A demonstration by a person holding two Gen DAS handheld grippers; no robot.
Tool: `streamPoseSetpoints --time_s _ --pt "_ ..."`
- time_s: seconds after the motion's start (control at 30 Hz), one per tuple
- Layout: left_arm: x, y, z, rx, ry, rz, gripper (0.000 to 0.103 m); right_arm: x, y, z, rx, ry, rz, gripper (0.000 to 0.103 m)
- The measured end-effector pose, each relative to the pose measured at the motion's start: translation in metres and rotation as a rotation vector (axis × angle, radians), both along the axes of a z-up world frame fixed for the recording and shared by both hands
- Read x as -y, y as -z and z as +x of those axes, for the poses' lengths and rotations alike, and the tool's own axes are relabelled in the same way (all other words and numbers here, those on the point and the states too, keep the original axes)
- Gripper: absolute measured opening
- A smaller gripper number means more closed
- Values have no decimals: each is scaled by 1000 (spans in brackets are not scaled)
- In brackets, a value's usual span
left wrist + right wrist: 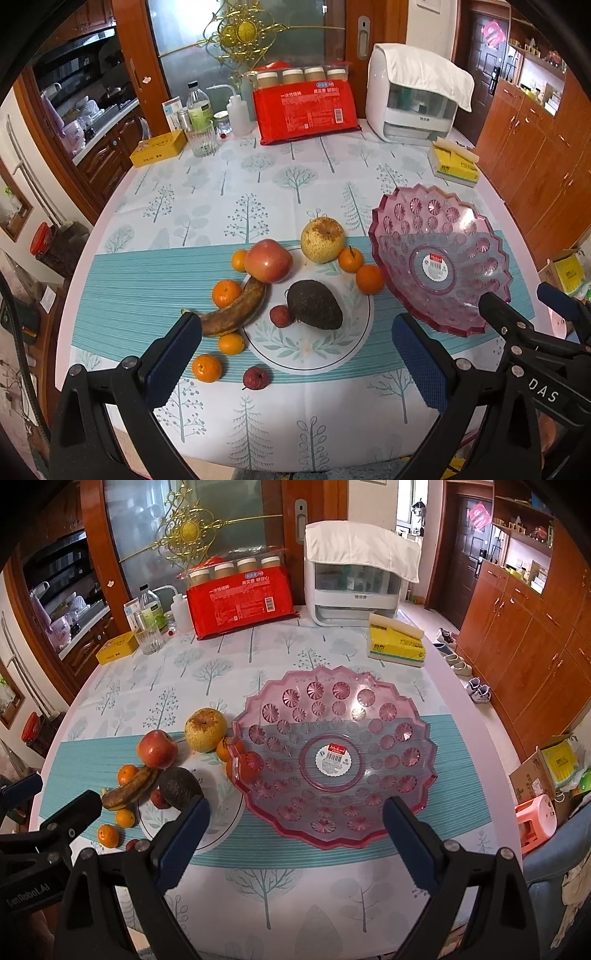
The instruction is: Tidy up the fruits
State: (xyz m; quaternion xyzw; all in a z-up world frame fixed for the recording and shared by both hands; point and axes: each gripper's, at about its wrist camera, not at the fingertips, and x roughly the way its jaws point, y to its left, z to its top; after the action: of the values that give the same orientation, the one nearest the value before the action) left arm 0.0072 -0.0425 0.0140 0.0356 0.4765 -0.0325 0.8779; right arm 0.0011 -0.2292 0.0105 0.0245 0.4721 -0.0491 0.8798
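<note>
1. Left wrist view: left gripper spread wide, nothing between its pads, above the near table edge.
2. Fruit lies loose on the tablecloth: apple, pear, avocado, browned banana touching the apple, several tangerines around them.
3. Pink fruit dish just right of the group, holding no fruit.
4. Right wrist view: right gripper wide apart, holding nothing, over the dish's near rim.
</note>
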Motion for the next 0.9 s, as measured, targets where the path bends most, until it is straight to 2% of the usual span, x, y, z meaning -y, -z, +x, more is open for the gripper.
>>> streamPoseSetpoints --time_s 0.27,0.53,0.7,0.9 --pt "-10 -13 -5 43 -29 23 102 -1 -6 -2 22 -7 19 96" --pt "-55 -30 0 92 -79 37 102 -23 -18 -6 90 -37 54 96" --pt "-87 -31 12 85 -68 55 102 -48 -22 -5 101 -35 60 95" --pt "-118 -20 36 12 3 53 102 -75 -24 0 108 -2 74 95"
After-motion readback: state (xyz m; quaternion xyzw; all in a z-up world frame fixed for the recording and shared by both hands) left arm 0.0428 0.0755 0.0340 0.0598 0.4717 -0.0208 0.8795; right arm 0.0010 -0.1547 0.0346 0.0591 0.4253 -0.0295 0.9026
